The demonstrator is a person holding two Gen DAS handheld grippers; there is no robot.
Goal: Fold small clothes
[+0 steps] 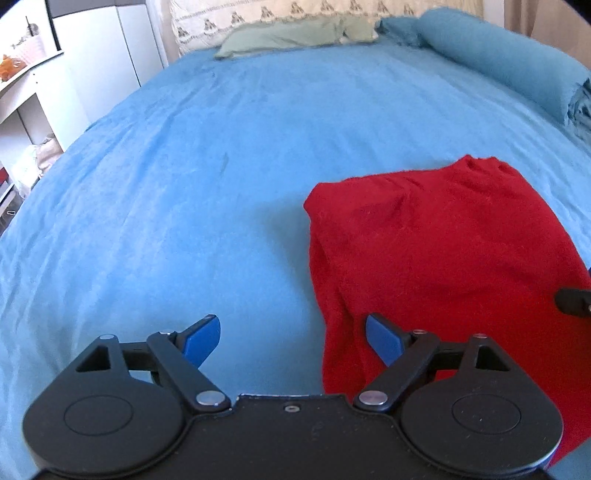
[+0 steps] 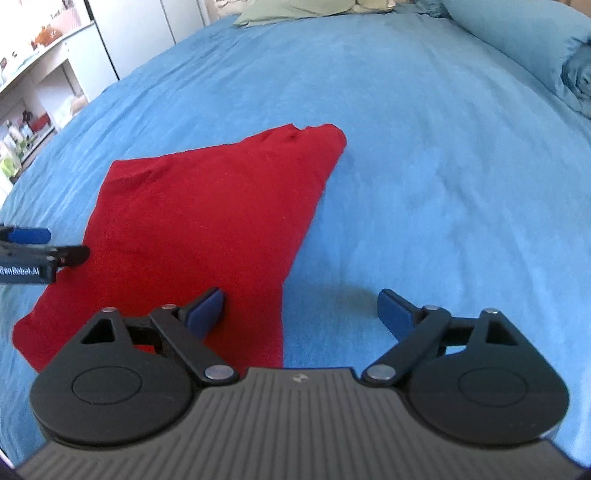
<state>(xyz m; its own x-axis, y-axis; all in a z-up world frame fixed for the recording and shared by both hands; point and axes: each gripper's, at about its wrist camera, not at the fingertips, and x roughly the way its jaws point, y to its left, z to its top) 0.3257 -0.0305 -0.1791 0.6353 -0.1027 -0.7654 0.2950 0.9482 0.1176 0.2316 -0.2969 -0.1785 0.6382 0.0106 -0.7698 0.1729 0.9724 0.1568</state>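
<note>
A red garment [image 1: 443, 251] lies folded flat on the blue bedspread [image 1: 184, 184]. In the right wrist view the red garment [image 2: 207, 229] fills the lower left. My left gripper [image 1: 293, 341] is open and empty, straddling the garment's near left edge, with its right finger over the cloth. My right gripper [image 2: 301, 314] is open and empty, straddling the garment's near right edge, with its left finger over the cloth. The left gripper's tip also shows at the left edge of the right wrist view [image 2: 44, 247].
A rolled teal blanket [image 1: 498, 55] lies at the far right of the bed. A green pillow [image 1: 288, 35] lies at the head. White shelves [image 1: 26, 92] with small items stand to the left of the bed.
</note>
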